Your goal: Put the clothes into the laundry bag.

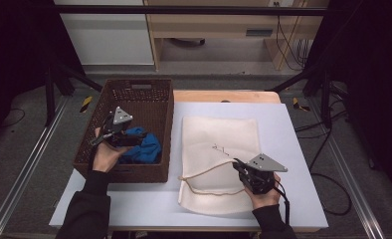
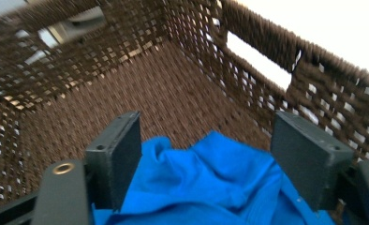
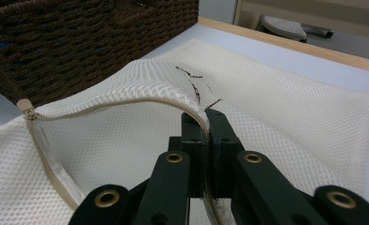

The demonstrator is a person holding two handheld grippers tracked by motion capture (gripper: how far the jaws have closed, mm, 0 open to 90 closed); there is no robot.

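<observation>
1. High view. One brown wicker basket (image 1: 156, 107) sits left of centre; one blue cloth (image 1: 143, 145) lies crumpled in its lower right part. One cream mesh laundry bag (image 1: 219, 144) lies flat on the pale table (image 1: 293, 129) at centre, just right of the basket.
2. Same view: left gripper (image 1: 115, 133) sits inside the basket against the blue cloth; how far its jaws stand apart is hard to make out here. Right gripper (image 1: 240, 167), lower right of centre, pinches the bag's zipper edge, which is lifted into an arc.
3. Left gripper view. Jaws wide apart, one at lower left, one at lower right, with the blue cloth (image 2: 210, 183) between and below them, cut off by the bottom edge. Woven basket wall (image 2: 267, 51) with one handle slot at upper right. Frame blurred.
4. Right gripper view. Jaws together, clamped on the raised zipper rim of the mesh bag (image 3: 276, 108) at centre. One zipper pull (image 3: 29, 114) at mid left. Basket side (image 3: 79, 42) at upper left; dark marks on the bag illegible.
</observation>
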